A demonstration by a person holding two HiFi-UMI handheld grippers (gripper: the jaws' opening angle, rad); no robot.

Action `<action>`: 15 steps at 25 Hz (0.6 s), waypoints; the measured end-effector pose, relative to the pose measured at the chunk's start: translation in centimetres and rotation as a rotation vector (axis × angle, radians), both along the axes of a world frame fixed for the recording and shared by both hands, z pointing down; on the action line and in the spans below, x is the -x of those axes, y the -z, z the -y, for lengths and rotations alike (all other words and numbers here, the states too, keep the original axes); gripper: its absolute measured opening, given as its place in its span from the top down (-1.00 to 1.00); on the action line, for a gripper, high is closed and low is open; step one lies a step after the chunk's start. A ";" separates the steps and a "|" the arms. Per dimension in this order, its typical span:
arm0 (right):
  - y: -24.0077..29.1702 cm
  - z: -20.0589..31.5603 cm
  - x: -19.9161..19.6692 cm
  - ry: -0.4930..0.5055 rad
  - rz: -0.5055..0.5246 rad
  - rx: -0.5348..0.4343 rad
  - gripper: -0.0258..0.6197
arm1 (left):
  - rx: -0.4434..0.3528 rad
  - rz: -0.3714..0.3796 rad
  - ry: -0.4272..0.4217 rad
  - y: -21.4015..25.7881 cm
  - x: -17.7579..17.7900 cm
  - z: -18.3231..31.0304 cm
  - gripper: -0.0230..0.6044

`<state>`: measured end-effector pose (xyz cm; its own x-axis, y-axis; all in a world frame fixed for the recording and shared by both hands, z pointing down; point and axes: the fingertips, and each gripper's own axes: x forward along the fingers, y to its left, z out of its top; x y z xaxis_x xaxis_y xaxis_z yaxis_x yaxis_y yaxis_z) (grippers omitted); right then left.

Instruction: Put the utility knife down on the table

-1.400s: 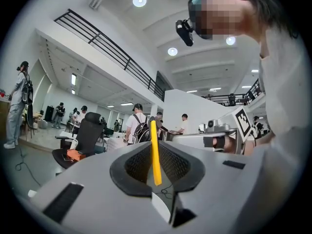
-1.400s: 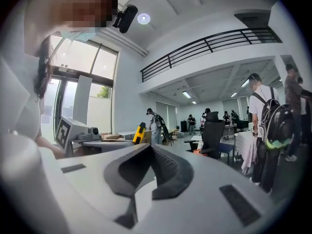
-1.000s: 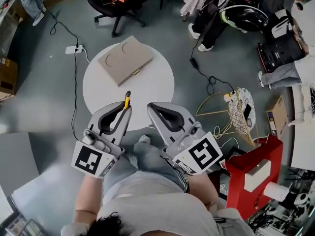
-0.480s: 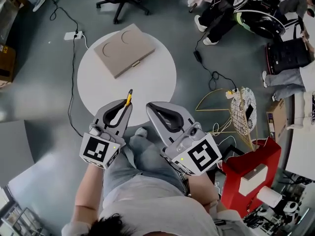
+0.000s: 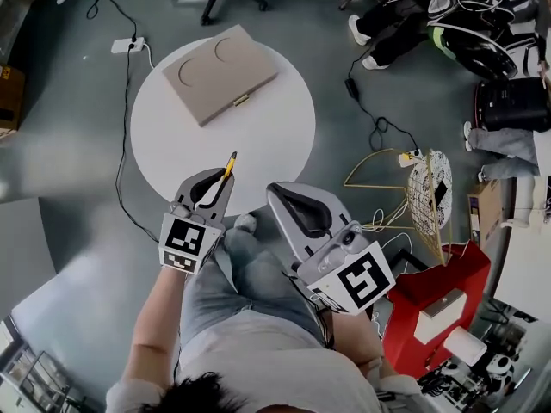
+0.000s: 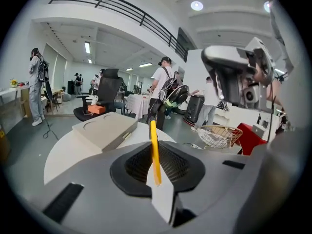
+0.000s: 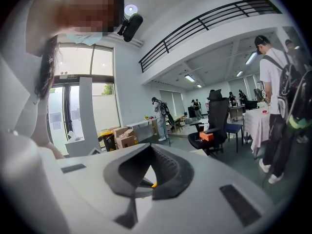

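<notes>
A slim yellow utility knife (image 5: 228, 167) pokes forward out of my left gripper (image 5: 219, 185), which is shut on it just over the near edge of the round white table (image 5: 258, 149). In the left gripper view the knife (image 6: 154, 150) runs up between the closed jaws, with the tabletop (image 6: 63, 155) beyond. My right gripper (image 5: 281, 193) hovers to the right of the left one, off the table's near edge, shut with nothing in it. The right gripper view shows the closed jaws of that gripper (image 7: 146, 179).
A flat tan box (image 5: 219, 74) with a small clasp lies on the table's far half. A wire basket (image 5: 428, 198) and a red stand (image 5: 439, 304) sit on the floor at right. Cables (image 5: 129, 136) run left of the table. My knees are below the grippers.
My left gripper has moved forward toward the table with the knife still held. The right gripper has hardly shifted.
</notes>
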<state>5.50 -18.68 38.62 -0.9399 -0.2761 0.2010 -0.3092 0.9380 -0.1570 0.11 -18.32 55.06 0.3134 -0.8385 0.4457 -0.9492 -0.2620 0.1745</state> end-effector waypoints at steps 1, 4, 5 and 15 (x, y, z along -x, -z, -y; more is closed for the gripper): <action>-0.2 0.1 -0.2 0.000 -0.001 0.004 0.90 | 0.016 0.010 -0.003 -0.7 -0.2 0.1 0.78; -0.7 0.3 -0.5 -0.001 -0.008 0.010 0.90 | 0.063 0.037 -0.007 -2.8 -0.4 0.4 0.78; -0.9 0.4 -0.6 -0.001 -0.012 0.011 0.90 | 0.080 0.041 -0.005 -3.5 -0.3 0.4 0.78; -2.0 0.6 -1.9 -0.021 -0.033 0.032 0.90 | 0.245 0.097 -0.025 -9.7 -0.5 -0.8 0.78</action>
<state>7.45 -19.26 40.65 -0.9267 -0.2885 0.2410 -0.3341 0.9259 -0.1763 0.66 -17.55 64.80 0.2787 -0.6942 0.6636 -0.9583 -0.2468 0.1443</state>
